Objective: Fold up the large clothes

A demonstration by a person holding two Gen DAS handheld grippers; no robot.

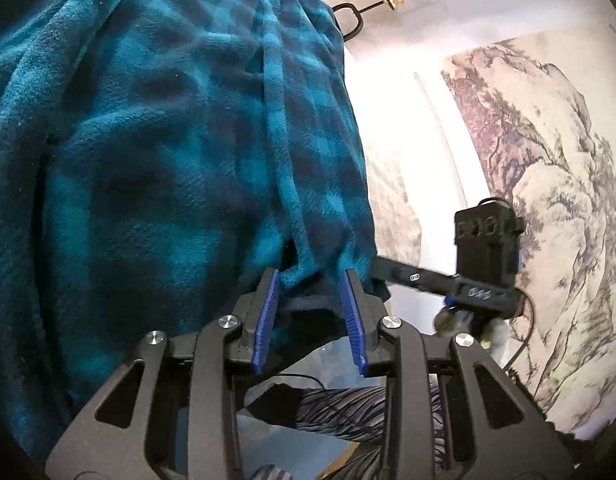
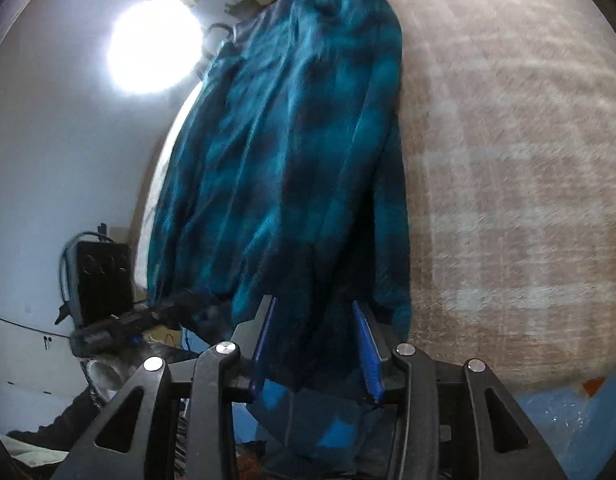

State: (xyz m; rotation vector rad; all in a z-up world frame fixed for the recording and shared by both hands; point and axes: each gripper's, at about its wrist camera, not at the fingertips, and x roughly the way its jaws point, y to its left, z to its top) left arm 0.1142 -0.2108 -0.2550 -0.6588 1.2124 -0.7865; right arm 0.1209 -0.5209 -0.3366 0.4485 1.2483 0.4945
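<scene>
Teal and dark blue fleece in a check pattern, the garment (image 1: 167, 140) is by far the largest thing here. In the left wrist view it fills the whole left and middle part, hanging in long folds. In the right wrist view the same cloth (image 2: 291, 152) stretches away from the camera as a long band, with a beige checked surface (image 2: 508, 160) to its right. I cannot tell if the cloth lies on that surface or hangs in front of it, because this picture is blurred.

To the right of the garment in the left view there is a large hanging with an ink landscape of rocks and trees (image 1: 548, 184) on a pale wall.

The left gripper (image 1: 312, 280) has its blue pads (image 1: 267, 312) set narrow, and a bunched fold of the garment's lower edge sits between them and touches both pads, so it holds the cloth. The right gripper (image 2: 314, 320) also has a thick dark part of the fleece between its blue pads (image 2: 366, 344), a little wider apart, and the cloth fills the gap. From the left view, the right gripper (image 1: 480, 264) is seen just beside the garment's edge.

A bright round lamp (image 2: 153, 46) shines at the upper left of the right view.
</scene>
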